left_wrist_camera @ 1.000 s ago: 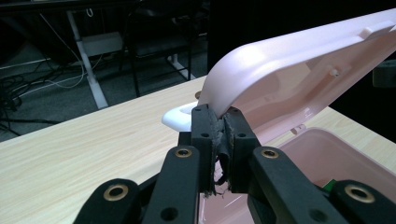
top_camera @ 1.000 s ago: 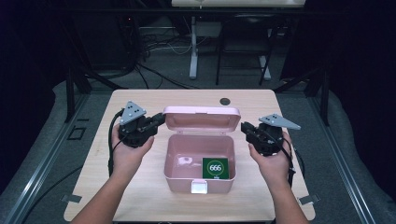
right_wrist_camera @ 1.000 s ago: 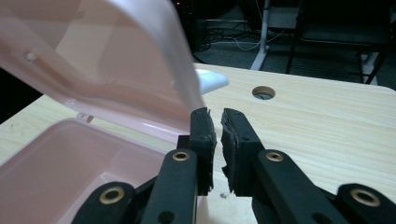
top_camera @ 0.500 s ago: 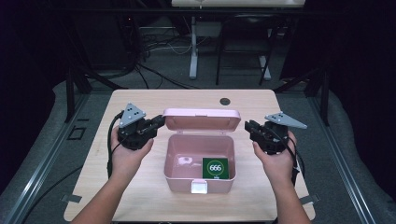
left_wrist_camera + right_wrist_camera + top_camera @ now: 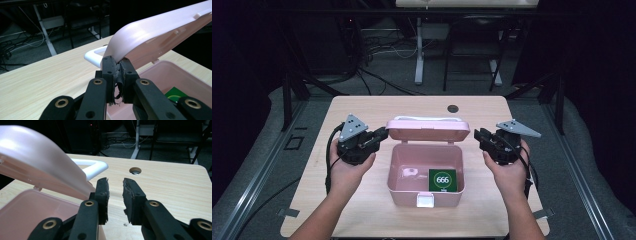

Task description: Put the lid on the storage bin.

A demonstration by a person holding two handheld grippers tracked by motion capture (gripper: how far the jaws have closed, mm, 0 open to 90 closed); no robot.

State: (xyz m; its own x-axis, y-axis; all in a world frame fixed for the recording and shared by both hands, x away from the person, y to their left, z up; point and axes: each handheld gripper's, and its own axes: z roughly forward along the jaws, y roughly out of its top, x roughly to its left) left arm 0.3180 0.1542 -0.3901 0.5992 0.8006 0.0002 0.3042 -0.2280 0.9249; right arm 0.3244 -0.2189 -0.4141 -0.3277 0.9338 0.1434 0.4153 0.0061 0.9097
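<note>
Right gripper point(image 5: 482, 136) withdrawn to 3 o'clock of lid point(image 5: 428, 130), jaws parted | left gripper point(image 5: 119, 66) pinching lid edge | risk: single-corner pinch slips, lid drops onto box point(image 5: 397, 186).

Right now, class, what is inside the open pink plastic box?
Inside the pink plastic box lies a green square card marked 666 and a small pale item, too unclear to identify. The near wall hides part of the floor.
</note>
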